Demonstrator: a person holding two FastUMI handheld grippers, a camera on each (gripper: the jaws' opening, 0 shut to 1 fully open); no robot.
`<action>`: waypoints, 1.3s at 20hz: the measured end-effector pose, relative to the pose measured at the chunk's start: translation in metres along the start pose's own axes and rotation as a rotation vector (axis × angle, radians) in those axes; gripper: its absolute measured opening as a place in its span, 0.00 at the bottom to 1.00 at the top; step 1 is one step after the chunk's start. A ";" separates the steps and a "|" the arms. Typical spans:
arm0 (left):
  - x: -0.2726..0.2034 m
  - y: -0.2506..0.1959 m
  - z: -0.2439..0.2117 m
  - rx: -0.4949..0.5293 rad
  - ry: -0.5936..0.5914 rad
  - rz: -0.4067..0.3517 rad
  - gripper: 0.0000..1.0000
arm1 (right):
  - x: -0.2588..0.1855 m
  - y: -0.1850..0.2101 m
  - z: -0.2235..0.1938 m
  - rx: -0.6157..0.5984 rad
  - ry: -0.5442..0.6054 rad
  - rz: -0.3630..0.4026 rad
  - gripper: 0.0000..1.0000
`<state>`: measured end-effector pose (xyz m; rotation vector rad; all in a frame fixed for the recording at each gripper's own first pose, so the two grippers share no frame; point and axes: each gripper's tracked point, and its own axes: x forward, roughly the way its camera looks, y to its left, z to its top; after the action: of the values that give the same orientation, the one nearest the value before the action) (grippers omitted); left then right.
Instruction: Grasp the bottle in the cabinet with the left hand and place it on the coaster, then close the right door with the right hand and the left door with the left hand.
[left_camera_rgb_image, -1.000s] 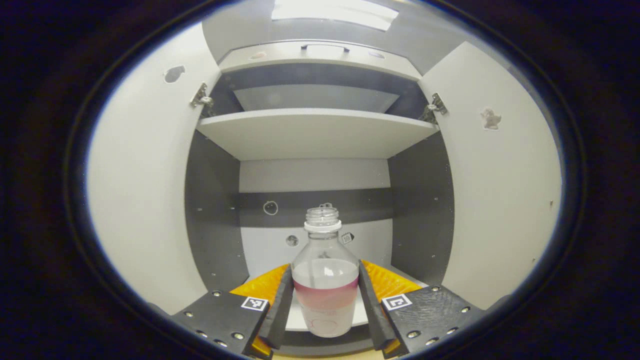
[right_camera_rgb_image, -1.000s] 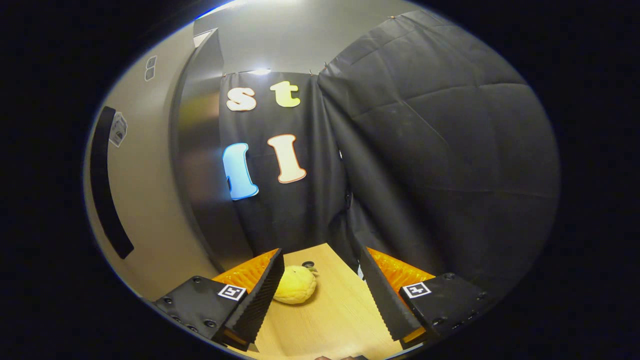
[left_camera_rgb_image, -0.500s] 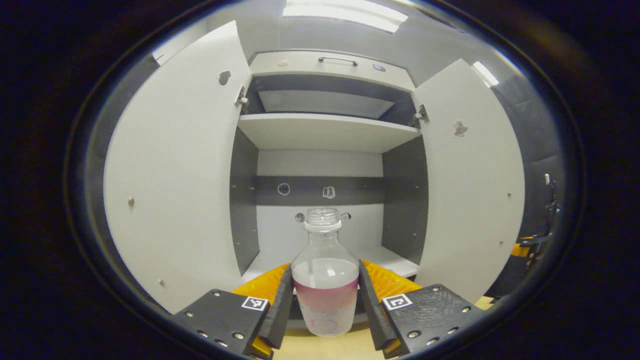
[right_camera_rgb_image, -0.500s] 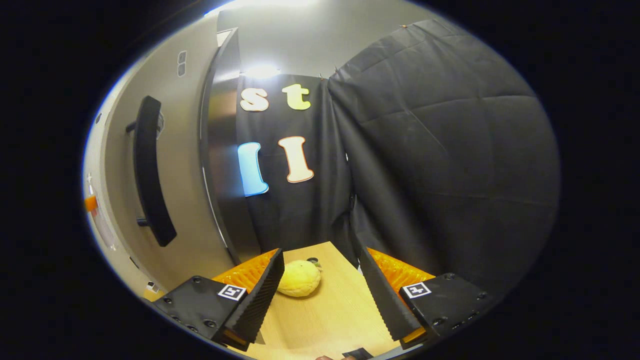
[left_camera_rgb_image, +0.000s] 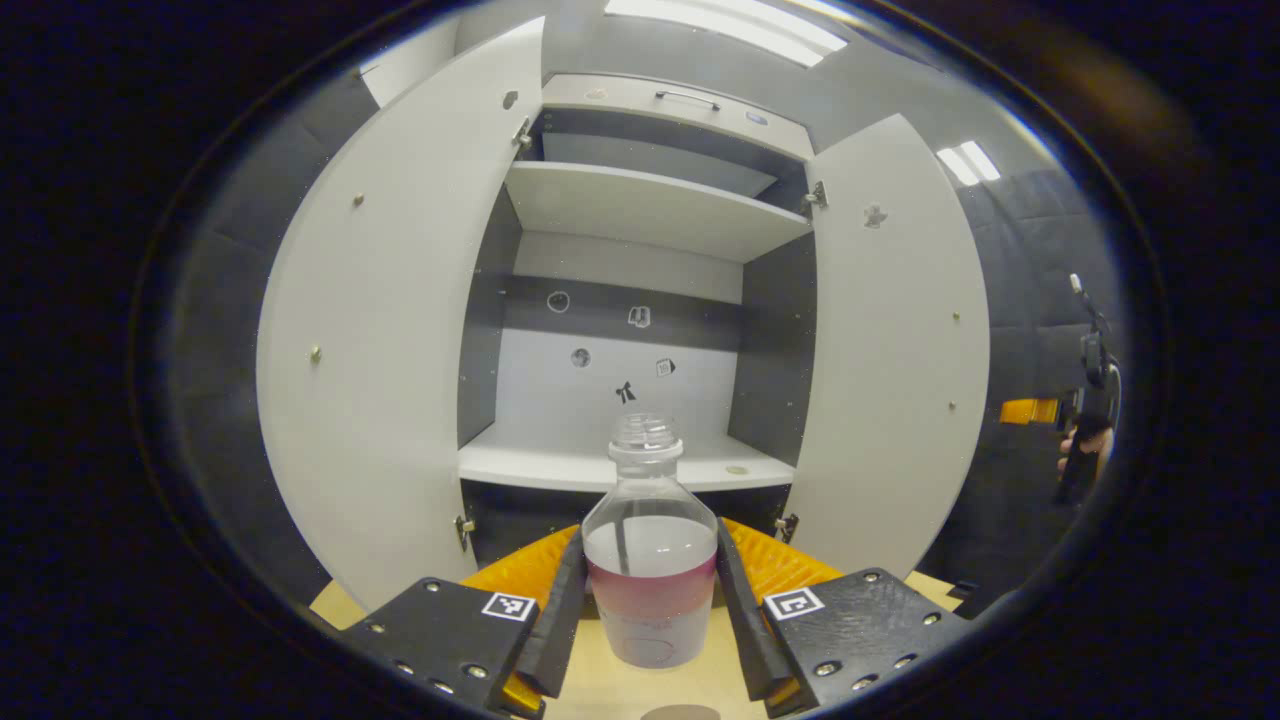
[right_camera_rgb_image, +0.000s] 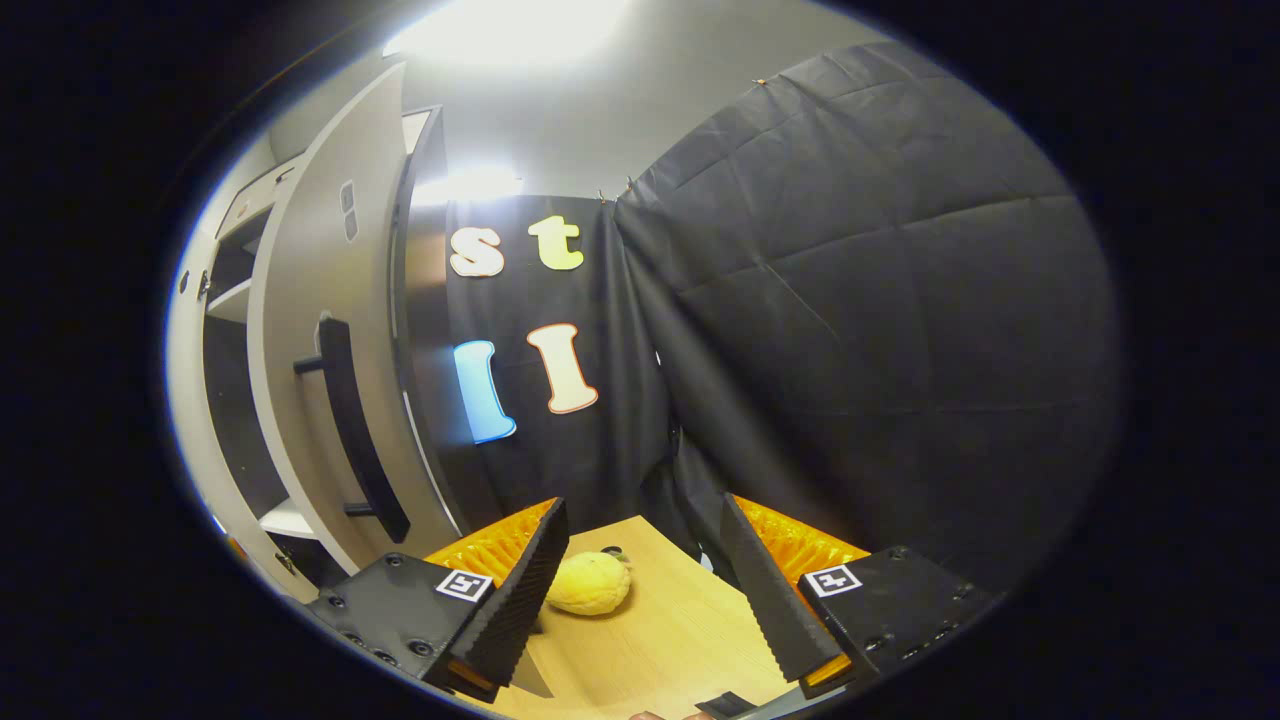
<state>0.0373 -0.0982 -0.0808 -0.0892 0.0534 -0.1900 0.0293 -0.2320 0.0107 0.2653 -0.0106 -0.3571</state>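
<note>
— Clear plastic bottle (left_camera_rgb_image: 650, 560): what is its position?

— Upright between both fingers of the left gripper (left_camera_rgb_image: 650, 585), which press its sides. It holds pale liquid with a pink band and has no cap. It is in front of the cabinet (left_camera_rgb_image: 640, 215), above the wooden table (left_camera_rgb_image: 610, 690).

— Cabinet condition?

— Left door (left_camera_rgb_image: 385, 330) and right door (left_camera_rgb_image: 890, 340) both stand wide open. Two white shelves are visible inside; small stickers mark the back panel.

— What lies near the bottle?

— A round brown edge (left_camera_rgb_image: 680, 712) shows at the bottom of the left gripper view, just below the bottle; whether it is the coaster cannot be told. Far right, a hand (left_camera_rgb_image: 1085, 450) holds the other tool, well apart from the doors.

— Right gripper (right_camera_rgb_image: 640, 590) status?

— Jaws spread, nothing between them, over the table (right_camera_rgb_image: 660, 640). A yellow fruit (right_camera_rgb_image: 590, 583) lies beside its left finger. The open door with its dark handle (right_camera_rgb_image: 355, 430) stands to its left; black cloth (right_camera_rgb_image: 850, 320) hangs behind.
</note>
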 end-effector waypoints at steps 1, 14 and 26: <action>-0.001 0.002 -0.021 0.021 0.025 0.015 0.68 | -0.004 -0.003 0.001 -0.027 -0.005 0.000 0.98; -0.022 -0.044 -0.205 0.076 0.212 -0.080 0.68 | -0.050 0.015 -0.004 -0.111 0.056 0.065 0.98; -0.025 -0.062 -0.248 0.092 0.206 -0.041 0.70 | -0.043 -0.004 -0.026 -0.092 0.184 0.034 0.98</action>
<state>-0.0136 -0.1751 -0.3206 0.0210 0.2483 -0.2422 -0.0114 -0.2143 -0.0143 0.2057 0.1819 -0.2976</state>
